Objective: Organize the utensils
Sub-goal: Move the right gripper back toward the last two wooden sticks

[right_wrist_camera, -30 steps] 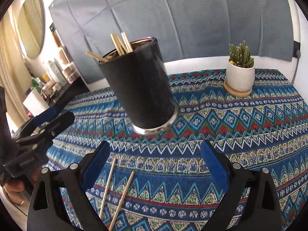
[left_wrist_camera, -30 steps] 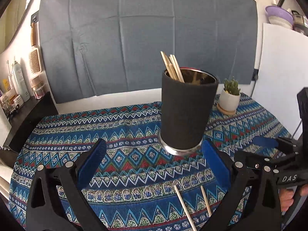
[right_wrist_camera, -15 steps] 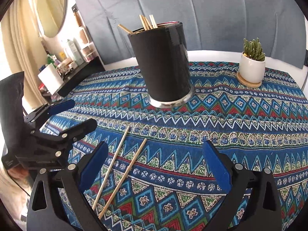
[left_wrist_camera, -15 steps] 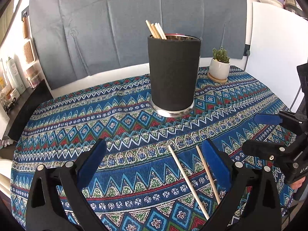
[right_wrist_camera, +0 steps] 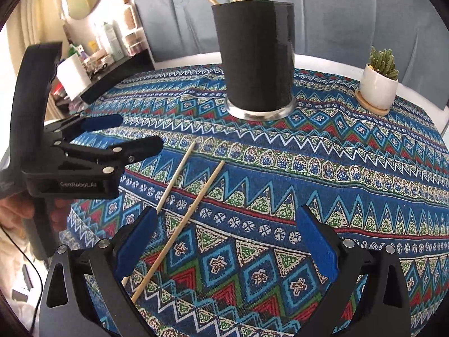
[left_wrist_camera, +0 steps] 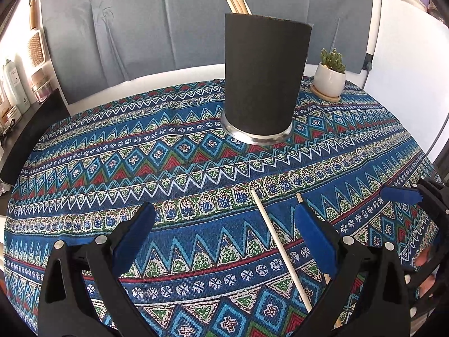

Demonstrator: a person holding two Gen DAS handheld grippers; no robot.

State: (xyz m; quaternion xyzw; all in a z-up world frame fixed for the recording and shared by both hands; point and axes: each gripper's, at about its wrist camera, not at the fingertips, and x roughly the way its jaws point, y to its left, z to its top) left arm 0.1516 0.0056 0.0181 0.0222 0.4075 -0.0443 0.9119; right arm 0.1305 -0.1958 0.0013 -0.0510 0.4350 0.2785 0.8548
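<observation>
Mostly sorted: several chopsticks upright in black holder (left_wrist_camera: 263, 81), two chopsticks (right_wrist_camera: 179, 219) loose on counter (left_wrist_camera: 118, 165) in front of it, still to collect.
Left tongs (left_wrist_camera: 224, 241) and right tongs (right_wrist_camera: 224, 244) both spread wide, empty. Near ends of loose pair cut off behind tongs; count inside holder unclear.

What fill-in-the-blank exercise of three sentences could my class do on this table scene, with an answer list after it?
1. The number of chopsticks lying loose on the patterned tablecloth is ____.
2. The black holder with sticks in it stands ____ on the cloth.
3. The left gripper and the right gripper both have their jaws ____.

Missing words: two; upright; open
</observation>
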